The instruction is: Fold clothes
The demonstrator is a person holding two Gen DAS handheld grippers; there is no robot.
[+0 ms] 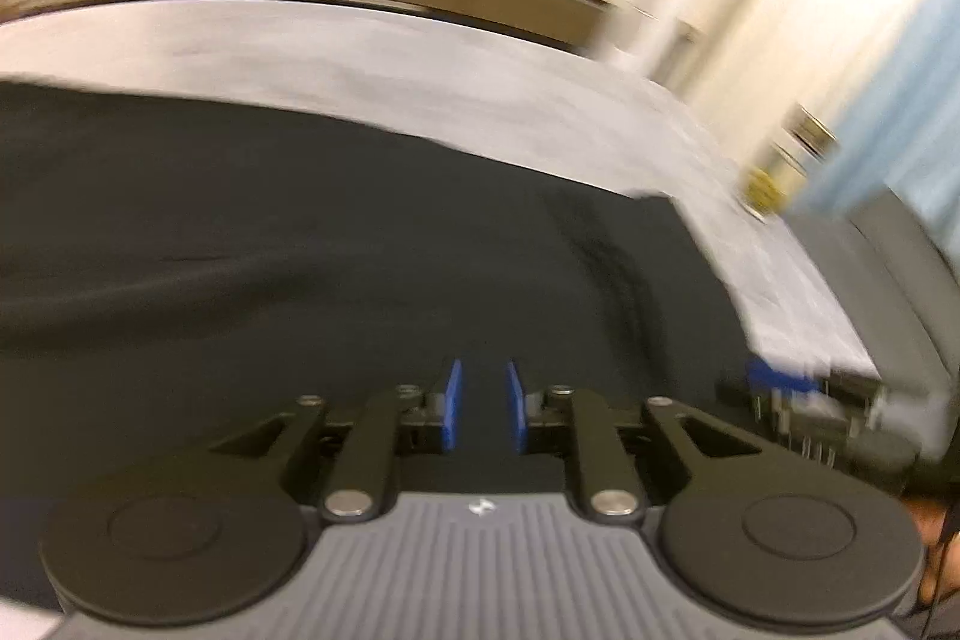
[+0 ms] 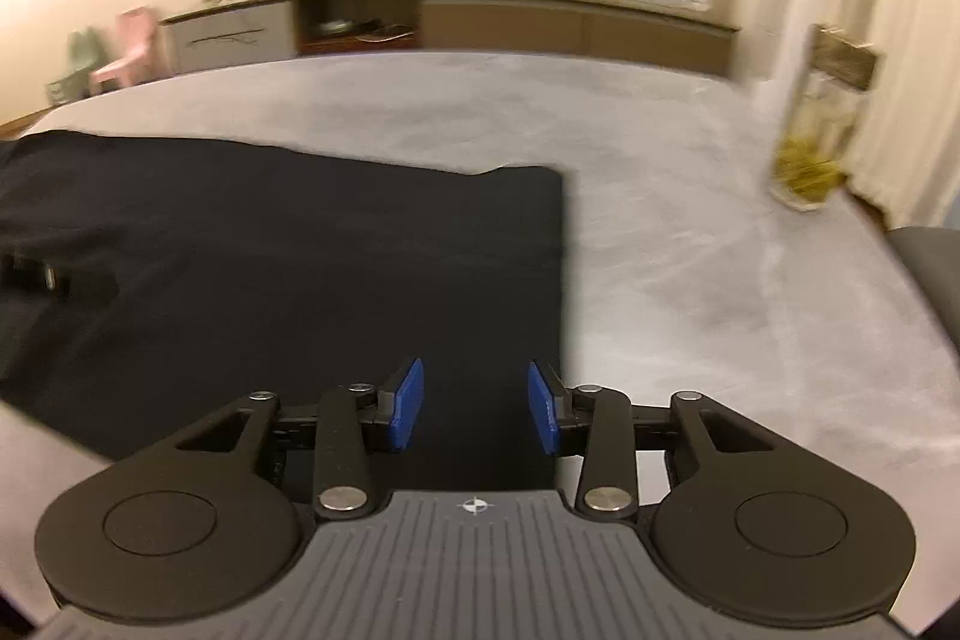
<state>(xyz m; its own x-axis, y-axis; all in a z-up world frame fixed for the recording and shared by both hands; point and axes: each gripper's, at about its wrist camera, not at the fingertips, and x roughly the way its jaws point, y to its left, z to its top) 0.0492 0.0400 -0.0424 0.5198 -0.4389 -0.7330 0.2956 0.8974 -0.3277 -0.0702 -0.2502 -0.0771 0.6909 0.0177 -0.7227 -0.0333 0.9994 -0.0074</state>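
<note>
A black garment (image 1: 300, 220) lies spread flat on a pale grey bed cover (image 1: 390, 46); the left wrist view is smeared by motion. My left gripper (image 1: 483, 403) hovers over the cloth, its blue pads a narrow gap apart with nothing pinched between them. At the right edge a blurred blue pad (image 1: 774, 377) of the other gripper shows near the garment's border. In the right wrist view the black garment (image 2: 300, 250) has a straight right edge. My right gripper (image 2: 476, 403) stands open just above that edge, nothing between its pads.
The grey bed cover (image 2: 690, 172) extends bare to the right of the garment. A long low sideboard (image 2: 480, 16) with small items runs along the far wall. A pink chair (image 2: 135, 40) stands at the left, and a clear container with yellow contents (image 2: 810, 160) at the right.
</note>
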